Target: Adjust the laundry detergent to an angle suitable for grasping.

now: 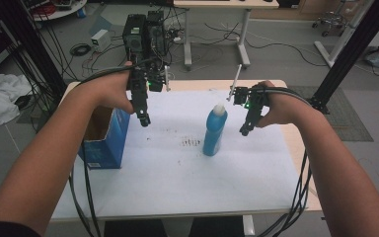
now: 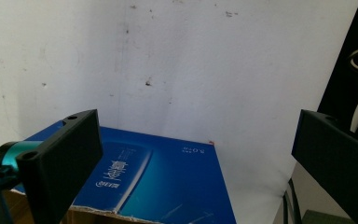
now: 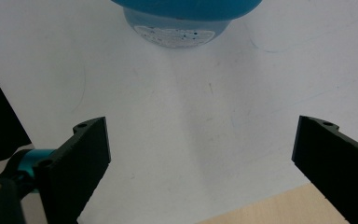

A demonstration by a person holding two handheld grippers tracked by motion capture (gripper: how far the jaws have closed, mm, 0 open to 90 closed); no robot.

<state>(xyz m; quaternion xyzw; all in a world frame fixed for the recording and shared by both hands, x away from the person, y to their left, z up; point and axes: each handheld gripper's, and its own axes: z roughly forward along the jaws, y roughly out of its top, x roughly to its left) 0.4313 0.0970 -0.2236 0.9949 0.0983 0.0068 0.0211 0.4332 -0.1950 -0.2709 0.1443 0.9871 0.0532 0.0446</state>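
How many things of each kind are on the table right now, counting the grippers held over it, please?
Blue bottle, upright: 1
Blue cardboard box, open: 1
Grippers, both open and holding nothing: 2, left gripper, right gripper
White sheet covering the table: 1
Total: 5

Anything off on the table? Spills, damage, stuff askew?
Yes: a patch of dark specks soils the white table cover just left of the upright blue plastic bottle. The open blue cardboard box has a ragged, torn top edge. Both grippers hover open, holding nothing.
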